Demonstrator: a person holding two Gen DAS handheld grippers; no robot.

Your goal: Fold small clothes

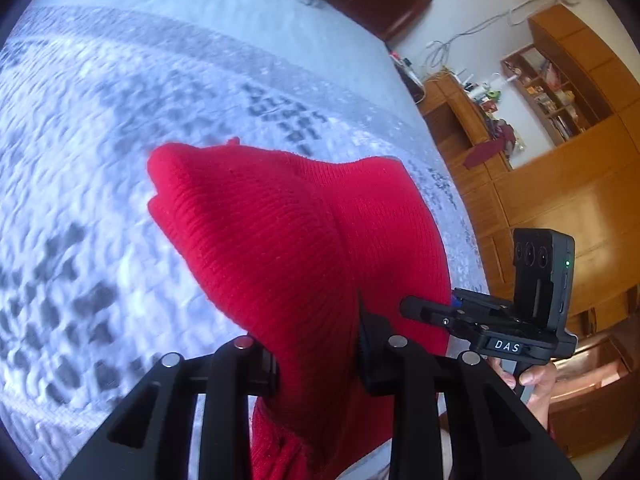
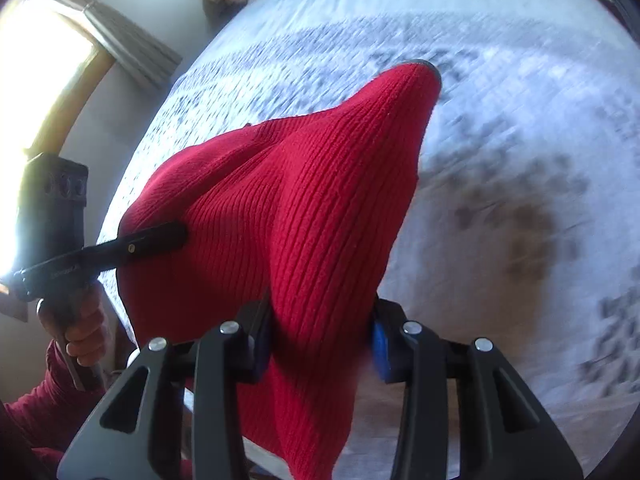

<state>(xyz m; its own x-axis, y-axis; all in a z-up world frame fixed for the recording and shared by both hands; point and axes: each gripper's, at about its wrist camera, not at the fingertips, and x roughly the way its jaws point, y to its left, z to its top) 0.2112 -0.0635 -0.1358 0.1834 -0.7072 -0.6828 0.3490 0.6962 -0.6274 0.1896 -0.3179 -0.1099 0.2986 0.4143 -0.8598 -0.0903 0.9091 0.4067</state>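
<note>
A red knitted garment [image 1: 280, 232] hangs in the air above the bed, held between both grippers. My left gripper [image 1: 318, 352] is shut on one edge of it, cloth bunched between the jaws. My right gripper [image 2: 320, 340] is shut on the other edge [image 2: 296, 208]. In the left wrist view the right gripper [image 1: 424, 308] enters from the right and bites the garment's side. In the right wrist view the left gripper [image 2: 160, 236] enters from the left and pinches the cloth. The garment's far corners point away from me.
A bed with a white and grey patterned cover [image 1: 100, 140] lies under the garment and also shows in the right wrist view [image 2: 520, 140]. Wooden cupboards and shelves [image 1: 560, 160] stand to the right. A bright window with a curtain [image 2: 60, 64] is at the left.
</note>
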